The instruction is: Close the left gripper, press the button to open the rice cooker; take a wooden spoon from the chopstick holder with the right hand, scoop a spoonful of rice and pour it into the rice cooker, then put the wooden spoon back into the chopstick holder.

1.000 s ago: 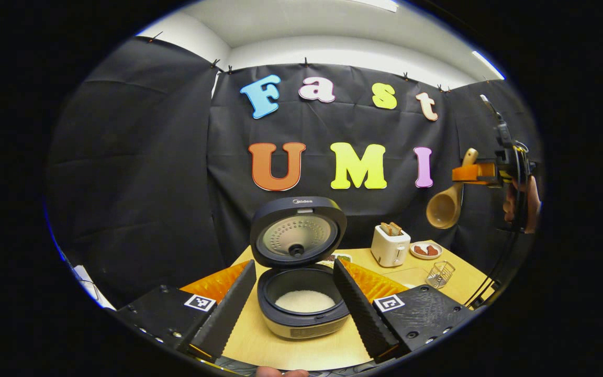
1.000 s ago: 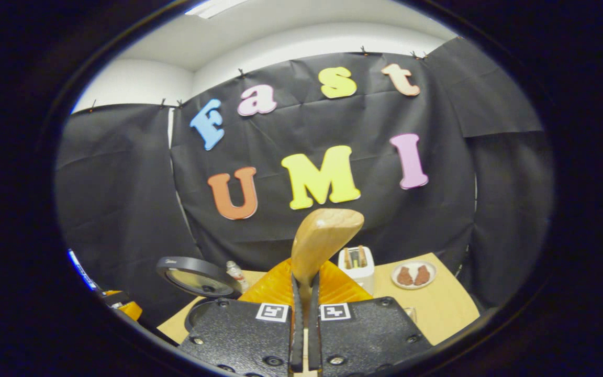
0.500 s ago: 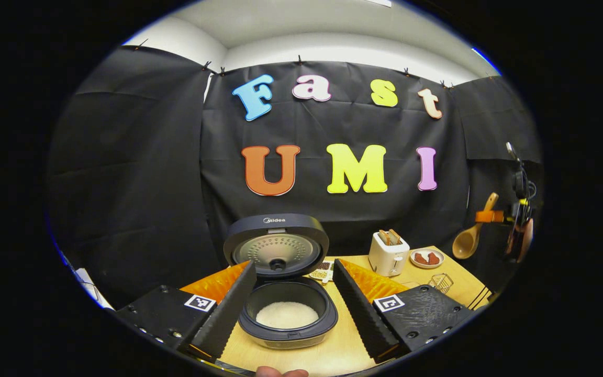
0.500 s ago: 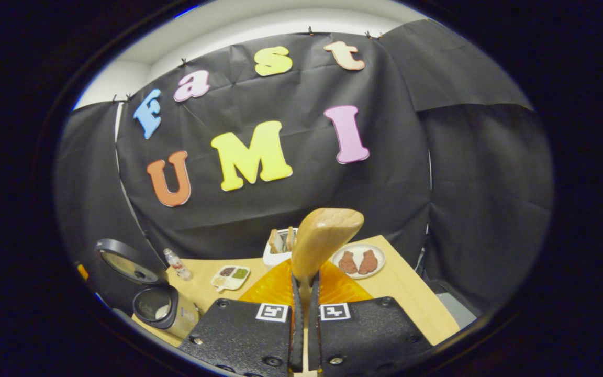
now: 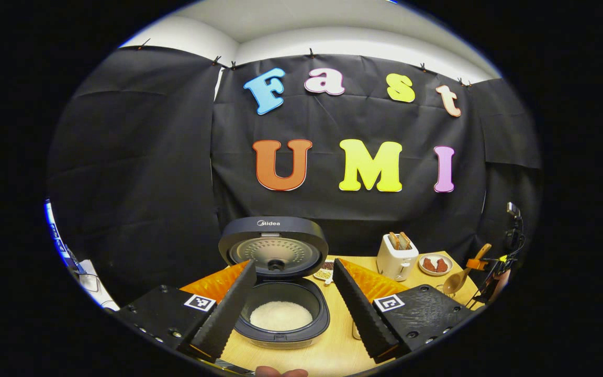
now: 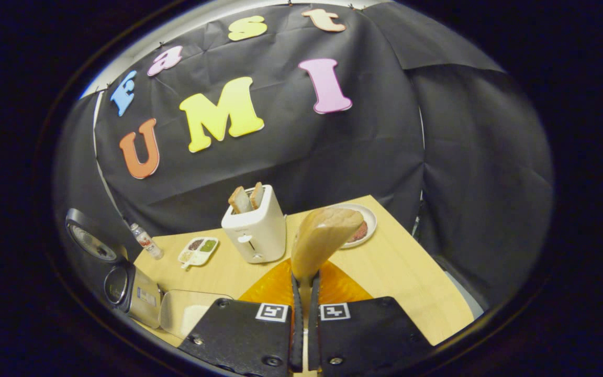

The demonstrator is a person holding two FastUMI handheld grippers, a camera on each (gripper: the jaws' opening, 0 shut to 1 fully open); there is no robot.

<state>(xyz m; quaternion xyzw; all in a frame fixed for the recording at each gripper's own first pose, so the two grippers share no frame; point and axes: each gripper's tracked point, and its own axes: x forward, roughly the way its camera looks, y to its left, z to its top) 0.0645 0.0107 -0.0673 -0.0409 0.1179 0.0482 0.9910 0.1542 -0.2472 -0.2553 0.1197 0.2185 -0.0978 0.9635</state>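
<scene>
Wood filled the middle of my right gripper view: the wooden spoon (image 6: 322,238) stood up between my right gripper's (image 6: 305,293) fingers, both pressing its handle, with the rounded end rising toward the toaster (image 6: 257,228) and the plate (image 6: 367,222) behind it. I held it low on the handle, I judge, so that it would not swivel as I carried it over the table (image 6: 406,283). In the left gripper view that same gripper (image 5: 477,264) appeared small at the far right edge, with the spoon's bowl (image 5: 454,283) hanging down just above the table near the plate.

My left gripper (image 5: 293,309) had its jaws spread wide and held nothing; the rice cooker (image 5: 280,309) sat framed between the two fingers, its lid (image 5: 274,246) tipped up and back, white rice (image 5: 280,315) lying in the pot. So the button step looked done, and I kept the left one back, probably to leave the right a free path.

A clear container (image 6: 189,311) lay beside the cooker in the right gripper view, pale at the bottom; I could not tell what it held. From the spoon's downward slant at the table's right side I judged I was returning it to the chopstick holder, though I could not make the holder out for certain.
</scene>
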